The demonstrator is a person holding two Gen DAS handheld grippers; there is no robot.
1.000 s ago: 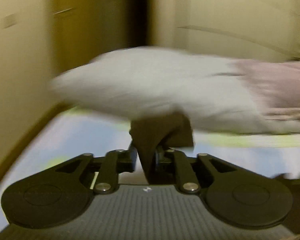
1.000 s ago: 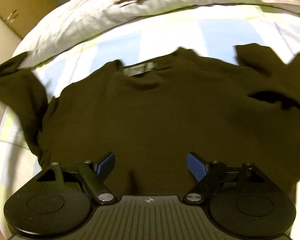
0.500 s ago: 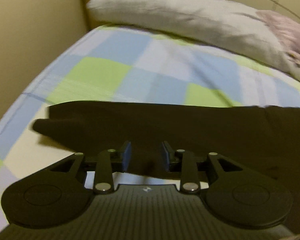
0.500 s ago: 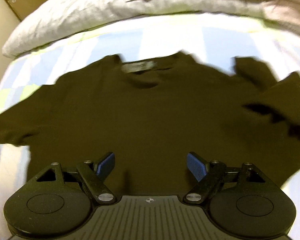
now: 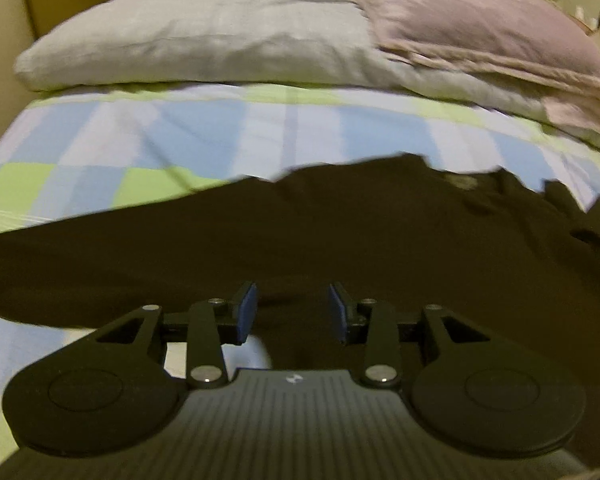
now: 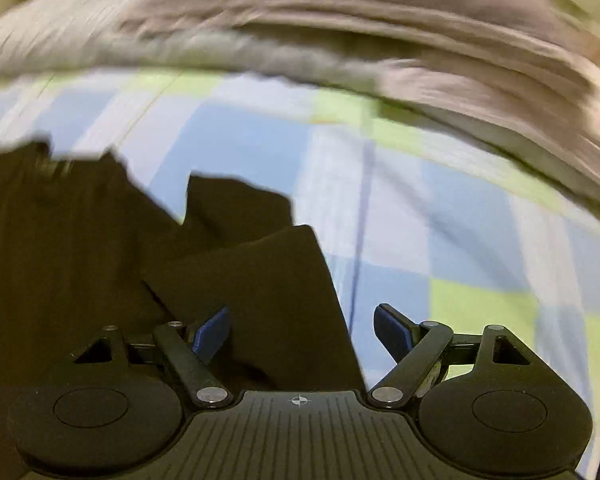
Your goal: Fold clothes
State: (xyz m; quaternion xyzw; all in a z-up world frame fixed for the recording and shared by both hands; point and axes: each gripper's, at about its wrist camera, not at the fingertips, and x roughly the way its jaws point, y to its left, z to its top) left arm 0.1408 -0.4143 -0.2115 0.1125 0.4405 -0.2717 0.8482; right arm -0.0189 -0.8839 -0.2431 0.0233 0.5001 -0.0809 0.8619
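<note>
Dark shirt [image 5: 300,248] flat, collar toward pillows [image 5: 204,36]

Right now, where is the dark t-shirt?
The dark t-shirt lies spread on the checked bedsheet, in front of the grey pillow, below both wrist views.

No text can be read in either view.

The dark shirt [image 5: 340,232] has a small pale neck label [image 5: 458,181] inside its collar, seen in the left wrist view, but it is too blurred to show any letter or number. In the right wrist view the same label [image 6: 54,168] is only a pale smear. The body of the left gripper [image 5: 292,312] has a tiny white logo mark [image 5: 294,378] on its ribbed top; it is a shape and not a word. The right gripper [image 6: 302,330] has a small circle-and-cross mark [image 6: 299,400] at the same place, also without letters.
</note>
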